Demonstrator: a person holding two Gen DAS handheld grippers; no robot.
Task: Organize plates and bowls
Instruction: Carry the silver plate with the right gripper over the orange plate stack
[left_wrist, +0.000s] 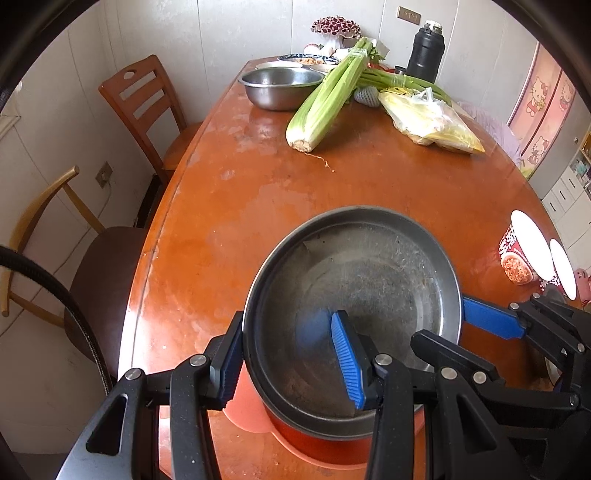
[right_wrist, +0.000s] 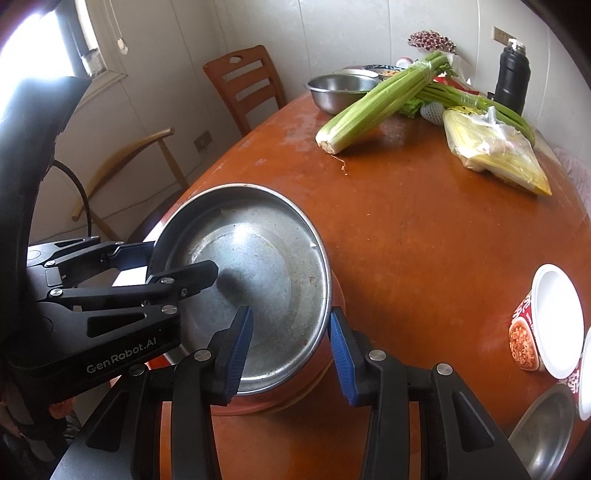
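1. At the near edge of the wooden table (left_wrist: 229, 192), a steel plate (left_wrist: 354, 280) sits on top of an orange pot (right_wrist: 306, 384).
2. The left gripper (left_wrist: 288, 365) straddles the plate's left rim, one blue pad inside and one outside, apparently clamped on it.
3. The right gripper (right_wrist: 291, 350) straddles the opposite rim the same way.
4. The pot's body is mostly hidden beneath the plate.
5. An instant-noodle cup (right_wrist: 543, 325) is cut off at the frame's edge.
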